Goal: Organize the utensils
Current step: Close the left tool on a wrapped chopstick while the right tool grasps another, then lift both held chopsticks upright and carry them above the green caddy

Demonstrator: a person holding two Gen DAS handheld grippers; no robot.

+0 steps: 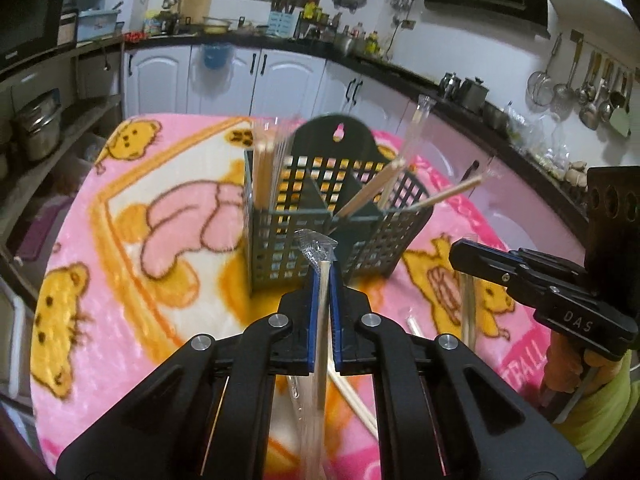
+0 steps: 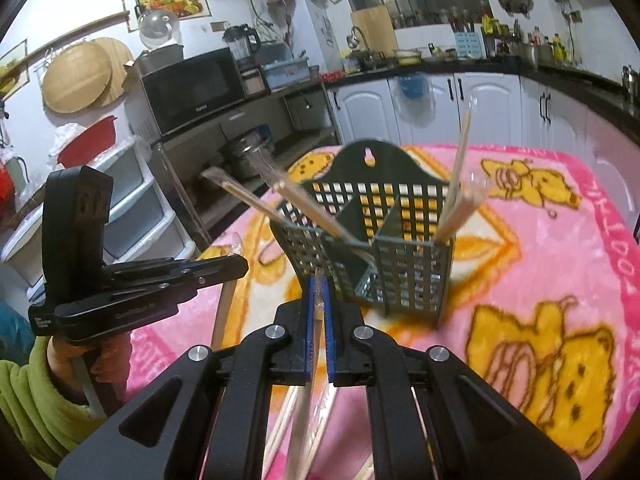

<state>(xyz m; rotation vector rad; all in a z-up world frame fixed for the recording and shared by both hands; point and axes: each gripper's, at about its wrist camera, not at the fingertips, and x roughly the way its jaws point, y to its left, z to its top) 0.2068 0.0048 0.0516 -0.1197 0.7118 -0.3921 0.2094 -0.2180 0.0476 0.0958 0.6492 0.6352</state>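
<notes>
Looking at your left gripper (image 1: 325, 280), it's clamped on a plastic-wrapped pair of wooden chopsticks (image 1: 321, 320). At 12 o'clock stands the dark green slotted plastic utensil caddy (image 1: 320, 216) on the pink bear-print blanket (image 1: 120, 240). Your right gripper (image 2: 319, 292) is pinching another wrapped chopstick pair (image 2: 312, 360).

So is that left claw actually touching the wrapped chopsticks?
Touching: the left wrist view shows the left gripper with blue pads pressed on the wrapped chopsticks.

Both wrist views toward shared caddy (image 1: 332, 204)
</notes>
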